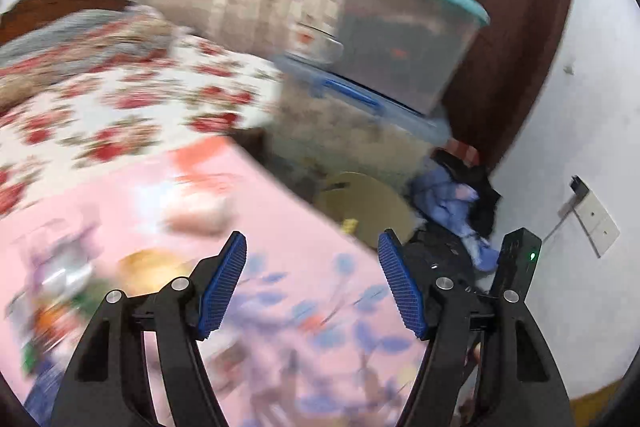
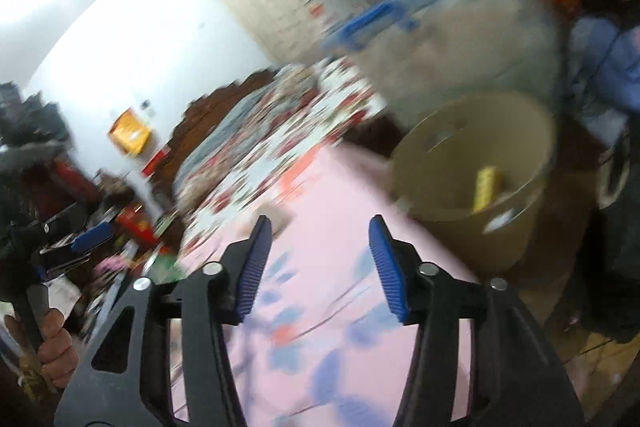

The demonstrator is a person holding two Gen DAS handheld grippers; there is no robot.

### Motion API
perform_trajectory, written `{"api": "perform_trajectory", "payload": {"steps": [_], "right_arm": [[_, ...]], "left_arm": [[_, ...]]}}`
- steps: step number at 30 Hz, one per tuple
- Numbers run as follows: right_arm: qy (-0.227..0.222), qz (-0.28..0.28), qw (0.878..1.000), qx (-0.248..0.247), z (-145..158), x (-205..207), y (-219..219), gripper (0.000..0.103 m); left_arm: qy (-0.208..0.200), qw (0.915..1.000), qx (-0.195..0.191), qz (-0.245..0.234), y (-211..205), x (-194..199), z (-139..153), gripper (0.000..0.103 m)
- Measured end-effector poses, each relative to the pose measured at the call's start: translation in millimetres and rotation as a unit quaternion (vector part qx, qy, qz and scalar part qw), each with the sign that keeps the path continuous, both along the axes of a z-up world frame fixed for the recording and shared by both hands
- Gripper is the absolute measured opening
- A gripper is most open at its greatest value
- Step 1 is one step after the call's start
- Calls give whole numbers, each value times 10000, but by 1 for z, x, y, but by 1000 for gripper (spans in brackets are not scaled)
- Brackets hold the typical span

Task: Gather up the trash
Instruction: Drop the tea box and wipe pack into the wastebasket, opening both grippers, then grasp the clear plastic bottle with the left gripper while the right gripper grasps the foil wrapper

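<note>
Both views are motion-blurred. My left gripper (image 1: pixel 312 243) is open and empty above the pink bedsheet (image 1: pixel 280 227). Blurred litter lies on the sheet: a pale crumpled piece (image 1: pixel 196 217), an orange-yellow piece (image 1: pixel 148 265) and a mixed pile (image 1: pixel 56 291) at the left. My right gripper (image 2: pixel 320 227) is open and empty over the pink sheet (image 2: pixel 320 307). A tan round bin (image 2: pixel 480 179) stands beside the bed, right of the right gripper, with a yellow wrapper (image 2: pixel 486 187) inside. The bin also shows in the left wrist view (image 1: pixel 364 203).
Stacked plastic storage boxes with blue lids (image 1: pixel 400 39) stand past the bed's edge. A floral quilt (image 1: pixel 120 99) covers the far bed. Blue and dark clothes (image 1: pixel 460 203) lie by the wall. A brown door (image 1: pixel 520 27) is behind. The other hand-held gripper (image 2: pixel 60 247) shows at far left.
</note>
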State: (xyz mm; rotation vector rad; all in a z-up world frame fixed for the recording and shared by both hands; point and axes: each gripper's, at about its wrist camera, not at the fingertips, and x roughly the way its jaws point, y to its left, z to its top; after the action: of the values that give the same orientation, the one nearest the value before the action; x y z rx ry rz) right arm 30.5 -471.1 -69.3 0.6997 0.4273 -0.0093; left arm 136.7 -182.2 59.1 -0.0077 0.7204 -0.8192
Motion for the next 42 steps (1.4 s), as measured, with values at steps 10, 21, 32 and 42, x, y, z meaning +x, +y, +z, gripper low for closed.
{"api": "perform_trajectory", "payload": {"steps": [10, 21, 32, 42], "right_arm": [[545, 1504, 9871, -9, -17, 33, 133, 49], [898, 1910, 9769, -343, -18, 39, 194, 49], [859, 2105, 9694, -929, 0, 50, 211, 39], [821, 2283, 9503, -1951, 6, 81, 240, 37]], "left_arm": [[368, 9821, 325, 1817, 189, -47, -40, 65], [780, 9817, 769, 1558, 198, -64, -100, 77], [508, 9782, 1727, 1037, 149, -70, -134, 56], [604, 9742, 1648, 1418, 198, -106, -132, 55]]}}
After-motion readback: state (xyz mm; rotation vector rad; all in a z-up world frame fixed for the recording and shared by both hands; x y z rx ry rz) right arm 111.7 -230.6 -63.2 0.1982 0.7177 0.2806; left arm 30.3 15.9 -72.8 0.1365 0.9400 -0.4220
